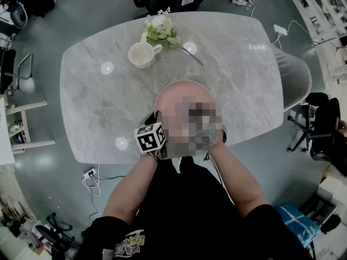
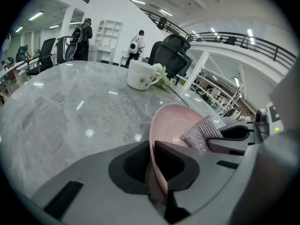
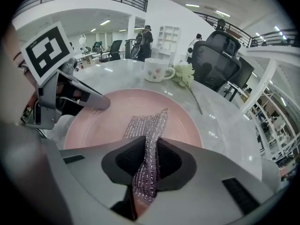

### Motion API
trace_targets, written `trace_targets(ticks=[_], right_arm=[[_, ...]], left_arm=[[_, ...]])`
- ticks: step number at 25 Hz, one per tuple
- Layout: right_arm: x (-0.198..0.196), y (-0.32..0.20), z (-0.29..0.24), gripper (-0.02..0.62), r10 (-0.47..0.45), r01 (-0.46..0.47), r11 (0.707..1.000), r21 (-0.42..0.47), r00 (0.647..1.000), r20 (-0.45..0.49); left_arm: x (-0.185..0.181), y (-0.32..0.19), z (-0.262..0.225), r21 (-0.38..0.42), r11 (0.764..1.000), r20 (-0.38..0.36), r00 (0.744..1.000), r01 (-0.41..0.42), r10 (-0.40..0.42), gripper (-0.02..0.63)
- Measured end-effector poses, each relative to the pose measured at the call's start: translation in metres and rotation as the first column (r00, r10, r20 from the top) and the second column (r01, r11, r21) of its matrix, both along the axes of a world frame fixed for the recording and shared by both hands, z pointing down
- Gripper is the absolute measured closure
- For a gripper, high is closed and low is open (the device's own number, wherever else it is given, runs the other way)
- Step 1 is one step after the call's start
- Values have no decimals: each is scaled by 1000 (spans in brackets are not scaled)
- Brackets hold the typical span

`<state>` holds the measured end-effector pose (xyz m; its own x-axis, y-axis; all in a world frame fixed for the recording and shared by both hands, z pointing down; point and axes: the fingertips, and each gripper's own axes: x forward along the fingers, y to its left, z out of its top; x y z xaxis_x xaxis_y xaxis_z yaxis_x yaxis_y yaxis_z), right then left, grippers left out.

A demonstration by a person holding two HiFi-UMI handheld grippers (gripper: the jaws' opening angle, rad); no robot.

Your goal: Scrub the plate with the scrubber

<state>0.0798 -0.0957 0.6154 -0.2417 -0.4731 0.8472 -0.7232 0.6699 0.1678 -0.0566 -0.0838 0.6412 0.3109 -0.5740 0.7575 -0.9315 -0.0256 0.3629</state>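
A pink plate (image 1: 179, 91) lies on the grey marble table (image 1: 238, 75), near its front edge. My left gripper (image 2: 151, 165) is shut on the plate's rim (image 2: 157, 144), which stands tilted between the jaws. My right gripper (image 3: 149, 161) is shut on a silvery mesh scrubber (image 3: 147, 125), whose free end rests on the plate's inner surface (image 3: 103, 118). The scrubber (image 2: 201, 132) shows inside the plate in the left gripper view, with the right gripper (image 2: 234, 137) behind it. The left gripper's marker cube (image 1: 150, 137) shows at the plate's near left; a mosaic patch hides much of the plate and the right gripper in the head view.
A white cup (image 1: 143, 54) and a sprig of white flowers (image 1: 161, 29) stand at the table's far side. A white power strip (image 1: 280, 30) lies at the far right corner. Office chairs (image 1: 320, 123) stand to the right of the table.
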Motion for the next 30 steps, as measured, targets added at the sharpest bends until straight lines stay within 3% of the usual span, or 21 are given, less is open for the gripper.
trace_targets(ticks=[15,22,30], right_arm=[[57,-36,-4,520,69,-60,996,69,988,-136],[64,-46,-8,520,45,-21,993,115,977,-211],[69,-56,-20,518,76,-43,985,170,977,-198]], left_arm=[[0,0,0,1,1000,-2,1000,1,-1,561],[-1,0,0,2,1000,-1,1000,3,-3,561],[0,0,1,-1,1000,-3,1000,4,-4,561]])
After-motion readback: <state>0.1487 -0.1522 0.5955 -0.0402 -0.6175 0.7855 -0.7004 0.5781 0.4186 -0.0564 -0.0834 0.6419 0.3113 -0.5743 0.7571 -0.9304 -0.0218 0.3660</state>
